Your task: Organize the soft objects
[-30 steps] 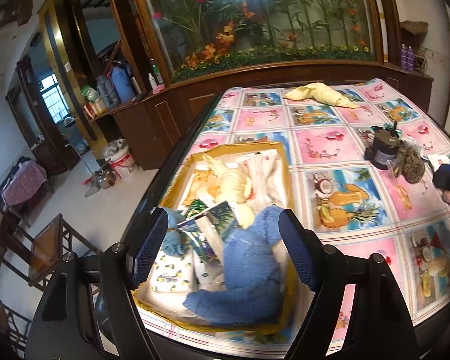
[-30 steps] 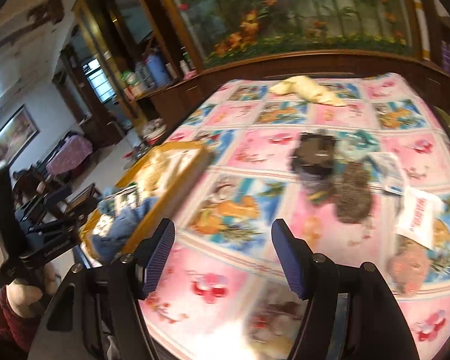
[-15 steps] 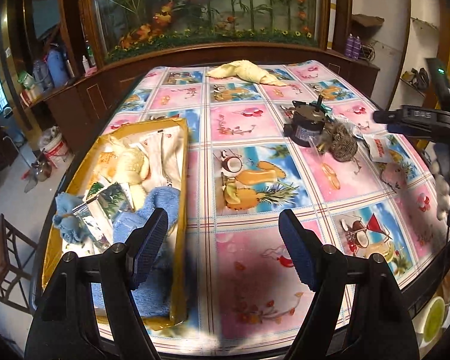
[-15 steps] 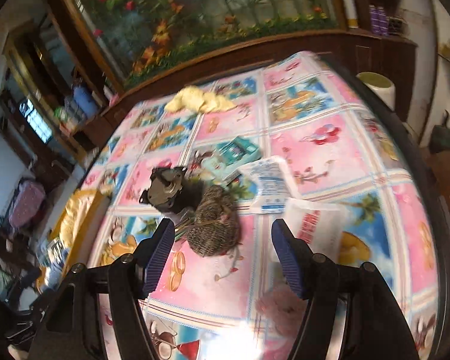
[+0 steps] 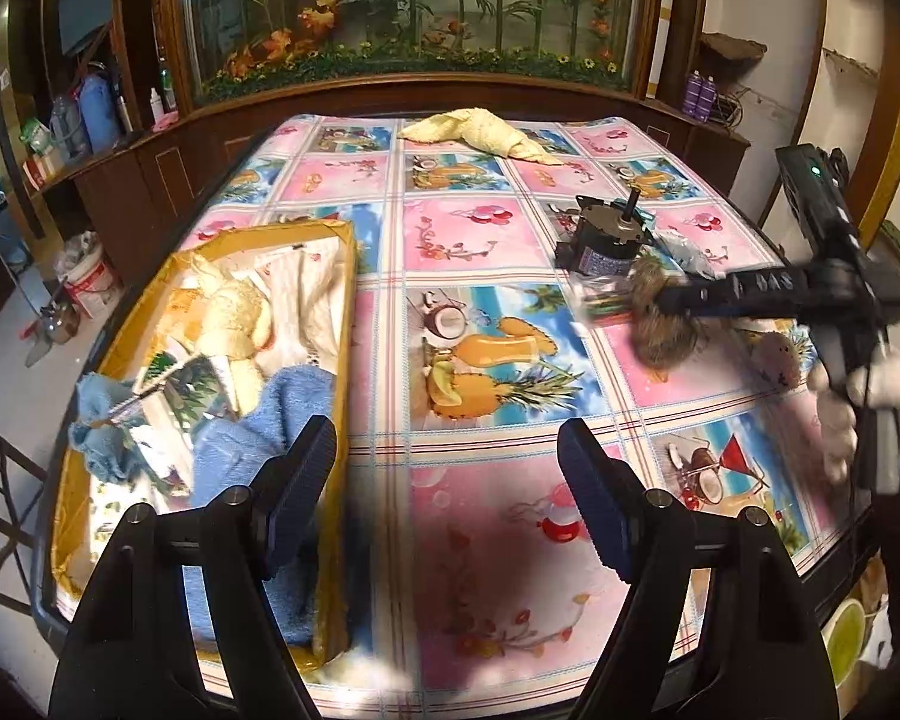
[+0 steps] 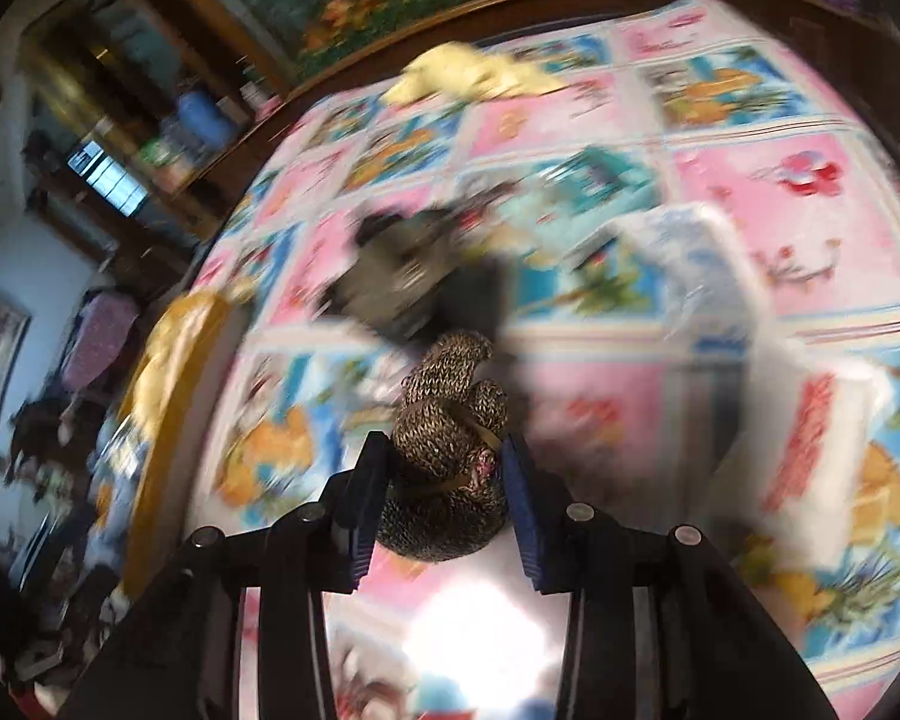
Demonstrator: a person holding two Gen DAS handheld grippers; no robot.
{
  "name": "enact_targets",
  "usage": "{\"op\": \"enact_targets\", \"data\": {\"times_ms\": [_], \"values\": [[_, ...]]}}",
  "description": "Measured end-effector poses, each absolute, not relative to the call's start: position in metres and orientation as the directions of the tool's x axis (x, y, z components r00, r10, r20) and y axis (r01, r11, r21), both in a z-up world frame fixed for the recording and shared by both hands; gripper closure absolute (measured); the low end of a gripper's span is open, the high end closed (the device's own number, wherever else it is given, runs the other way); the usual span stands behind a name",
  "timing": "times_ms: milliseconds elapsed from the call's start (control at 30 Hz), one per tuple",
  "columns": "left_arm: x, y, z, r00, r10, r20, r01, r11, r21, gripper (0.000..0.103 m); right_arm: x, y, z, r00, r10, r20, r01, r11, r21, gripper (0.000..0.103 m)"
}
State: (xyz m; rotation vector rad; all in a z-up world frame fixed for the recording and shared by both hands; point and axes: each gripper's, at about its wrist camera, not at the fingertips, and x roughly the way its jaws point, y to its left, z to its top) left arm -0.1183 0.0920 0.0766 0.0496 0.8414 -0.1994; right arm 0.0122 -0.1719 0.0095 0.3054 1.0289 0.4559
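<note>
Stock so far: my yellow tray [image 5: 345, 300], at nine o'clock on the surface [image 5: 480, 228], already holds a blue towel [image 5: 252, 450], a cream plush toy [image 5: 234, 324] and printed packets.

In hand: knitted brown bundle [image 6: 450, 450]; my right gripper [image 6: 444, 492] has just been closing, and its jaws now press it on both sides.

Outstanding: yellow cloth [image 5: 480, 132] at twelve o'clock, pink plush [image 5: 777, 357] at three.

Not soft: black motor [image 5: 600, 240].

My left gripper [image 5: 447, 498] has its jaws apart, empty.

Labels: red print on a white packet [image 6: 810, 450], blurred, unreadable.
</note>
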Motion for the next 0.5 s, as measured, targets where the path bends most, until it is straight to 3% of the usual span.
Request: {"op": "enact_targets", "data": {"times_ms": [67,200,367,500], "values": [[-0.116,0.088,0.073,0.63,-0.18,-0.755,0.212,0.976,-0.055,0.026,-0.002,-0.155,0.009,0.36,0.586,-0.725,-0.314,0.809,0.498,0.066],[-0.118,0.079,0.07,0.618,-0.193,-0.762,0.244,0.969,-0.048,0.026,-0.022,-0.156,0.023,0.412,0.559,-0.72,-0.349,0.827,0.442,0.065],[-0.114,0.067,0.06,0.556,-0.267,-0.788,0.294,0.949,-0.114,0.026,-0.033,-0.197,0.045,0.516,0.5,-0.696,-0.277,0.866,0.418,0.064],[-0.103,0.052,0.052,0.498,-0.349,-0.794,0.324,0.924,-0.203,0.026,-0.051,-0.244,0.06,0.626,0.356,-0.694,-0.163,0.93,0.33,0.062]]}}
